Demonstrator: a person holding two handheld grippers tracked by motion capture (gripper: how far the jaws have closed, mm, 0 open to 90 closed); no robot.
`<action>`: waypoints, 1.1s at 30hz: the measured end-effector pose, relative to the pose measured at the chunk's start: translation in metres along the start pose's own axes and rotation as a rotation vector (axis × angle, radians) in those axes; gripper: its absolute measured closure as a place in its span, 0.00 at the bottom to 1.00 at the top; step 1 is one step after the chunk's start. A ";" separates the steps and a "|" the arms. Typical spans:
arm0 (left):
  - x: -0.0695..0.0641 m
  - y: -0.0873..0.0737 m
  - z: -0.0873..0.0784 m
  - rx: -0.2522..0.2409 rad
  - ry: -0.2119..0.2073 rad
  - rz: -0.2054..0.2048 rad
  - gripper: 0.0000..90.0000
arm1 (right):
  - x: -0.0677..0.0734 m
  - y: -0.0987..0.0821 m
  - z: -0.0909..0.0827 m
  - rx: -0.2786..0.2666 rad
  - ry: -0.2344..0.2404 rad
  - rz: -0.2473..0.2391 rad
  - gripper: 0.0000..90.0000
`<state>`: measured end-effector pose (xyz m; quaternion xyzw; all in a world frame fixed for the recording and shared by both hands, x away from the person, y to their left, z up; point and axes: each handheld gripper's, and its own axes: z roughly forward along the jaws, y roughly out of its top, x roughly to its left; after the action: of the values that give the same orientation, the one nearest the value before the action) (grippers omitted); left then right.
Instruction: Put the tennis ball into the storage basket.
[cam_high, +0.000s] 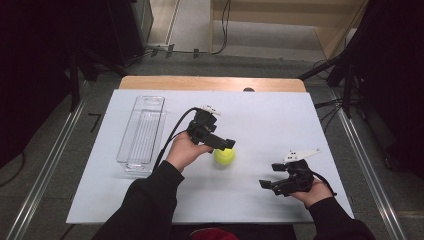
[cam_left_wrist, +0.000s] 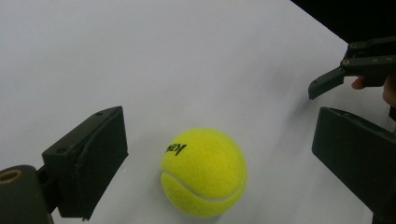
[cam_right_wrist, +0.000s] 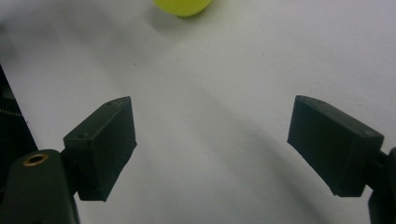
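A yellow tennis ball (cam_high: 224, 156) lies on the white sheet near the table's middle. My left gripper (cam_high: 221, 144) hovers over its near-left side, open. In the left gripper view the ball (cam_left_wrist: 204, 172) sits on the sheet between the two wide-spread jaws, touching neither, and my left gripper (cam_left_wrist: 223, 140) is open around it. My right gripper (cam_high: 270, 175) is held low at the front right, a short way from the ball, open and empty. In the right gripper view my right gripper (cam_right_wrist: 212, 135) stands open over bare sheet, with the ball (cam_right_wrist: 183, 6) at the top edge.
A clear plastic bin (cam_high: 142, 132) stands lengthwise at the left of the white sheet (cam_high: 280, 120). The wooden table edge (cam_high: 210, 83) shows at the back. The right gripper (cam_left_wrist: 355, 70) appears at the upper right of the left gripper view.
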<state>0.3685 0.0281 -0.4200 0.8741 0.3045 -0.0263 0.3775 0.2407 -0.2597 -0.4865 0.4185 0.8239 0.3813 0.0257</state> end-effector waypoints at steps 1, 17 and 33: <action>0.000 -0.001 0.002 0.002 0.005 0.001 0.05 | 0.000 0.000 0.000 0.001 0.001 0.002 0.15; 0.000 -0.005 0.010 0.004 0.001 0.000 0.05 | 0.001 0.000 0.000 0.006 0.001 -0.006 0.15; -0.001 -0.011 0.019 0.001 -0.008 0.006 0.05 | 0.000 0.000 0.001 0.008 0.000 -0.005 0.15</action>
<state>0.3652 0.0204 -0.4404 0.8750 0.3004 -0.0289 0.3787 0.2407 -0.2590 -0.4867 0.4164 0.8265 0.3780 0.0251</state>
